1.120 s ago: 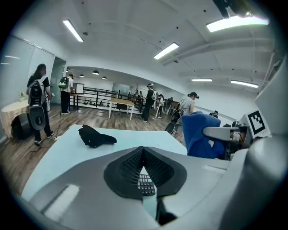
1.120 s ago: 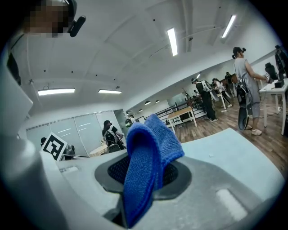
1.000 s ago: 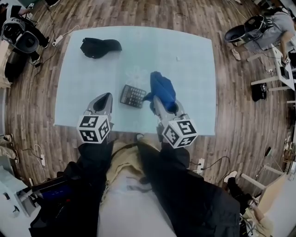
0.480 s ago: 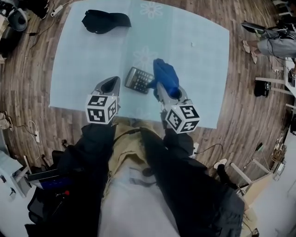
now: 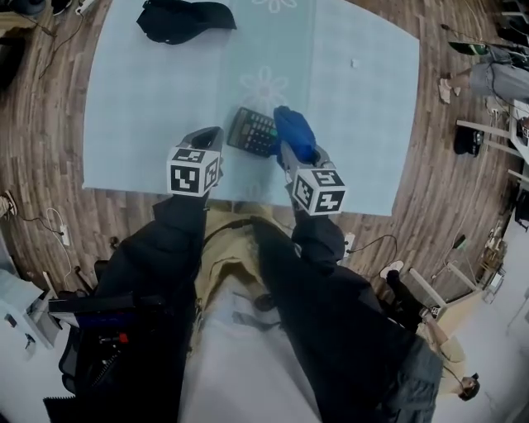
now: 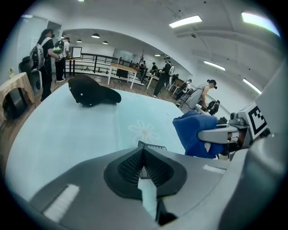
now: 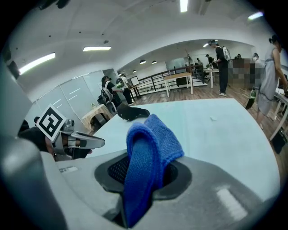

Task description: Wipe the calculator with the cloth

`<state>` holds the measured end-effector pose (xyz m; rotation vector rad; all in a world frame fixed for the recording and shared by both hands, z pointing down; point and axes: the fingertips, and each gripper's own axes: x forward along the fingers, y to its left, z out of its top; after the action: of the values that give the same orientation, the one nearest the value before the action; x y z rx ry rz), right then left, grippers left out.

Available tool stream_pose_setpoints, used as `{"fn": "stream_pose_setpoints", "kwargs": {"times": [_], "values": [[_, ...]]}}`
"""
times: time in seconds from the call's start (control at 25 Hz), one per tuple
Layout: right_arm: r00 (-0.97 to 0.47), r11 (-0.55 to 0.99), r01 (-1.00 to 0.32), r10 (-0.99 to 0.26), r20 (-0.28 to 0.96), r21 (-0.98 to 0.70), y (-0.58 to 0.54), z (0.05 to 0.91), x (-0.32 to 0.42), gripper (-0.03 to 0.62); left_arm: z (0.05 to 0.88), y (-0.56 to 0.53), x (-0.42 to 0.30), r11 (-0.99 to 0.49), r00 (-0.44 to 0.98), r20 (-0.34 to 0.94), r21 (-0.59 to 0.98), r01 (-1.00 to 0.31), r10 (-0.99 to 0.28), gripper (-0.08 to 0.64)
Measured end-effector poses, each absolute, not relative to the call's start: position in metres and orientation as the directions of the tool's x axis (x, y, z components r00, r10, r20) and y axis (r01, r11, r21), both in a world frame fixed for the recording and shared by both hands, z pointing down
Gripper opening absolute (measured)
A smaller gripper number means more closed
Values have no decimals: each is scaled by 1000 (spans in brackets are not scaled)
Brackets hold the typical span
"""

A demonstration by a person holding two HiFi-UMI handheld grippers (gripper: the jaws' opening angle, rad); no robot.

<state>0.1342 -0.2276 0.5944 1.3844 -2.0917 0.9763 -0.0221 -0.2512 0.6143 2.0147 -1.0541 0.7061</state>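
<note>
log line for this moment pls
left gripper: shut, empty | right gripper: shut on cloth | cloth: at calculator right end, contact unclear

The worktop (image 5: 140, 107) is a rectangular table under a pale blue-green cover, standing on a wooden plank floor (image 5: 50, 124). A faint daisy print (image 5: 266, 83) shows on the cover at the middle, with a second one at the far edge. A black cap (image 5: 183, 16) lies at the far left corner. A dark calculator (image 5: 252, 130) lies flat and slightly askew near the middle of the near side. A tiny white scrap (image 5: 353, 63) sits alone toward the far right, well apart from both.
</note>
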Motion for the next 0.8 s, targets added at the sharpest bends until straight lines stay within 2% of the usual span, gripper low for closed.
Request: {"fn": "stream_pose_setpoints", "kwargs": {"times": [0.24,0.56,0.8], "values": [[-358,262,-932,-546,757,-252,-234,629,137,110,642,-249,-18,-391,518,770,376,-840,-372,-2],[-246,265,-957,-522,817,-119,-251,663,145,110,654,-254,-22,-386,520,782,387,-837,-344,-2],[-271,315,-939,-436,858,-137,-249,701,113,110,660,-254,-29,-370,516,790,395,-841,-330,-2]]}}
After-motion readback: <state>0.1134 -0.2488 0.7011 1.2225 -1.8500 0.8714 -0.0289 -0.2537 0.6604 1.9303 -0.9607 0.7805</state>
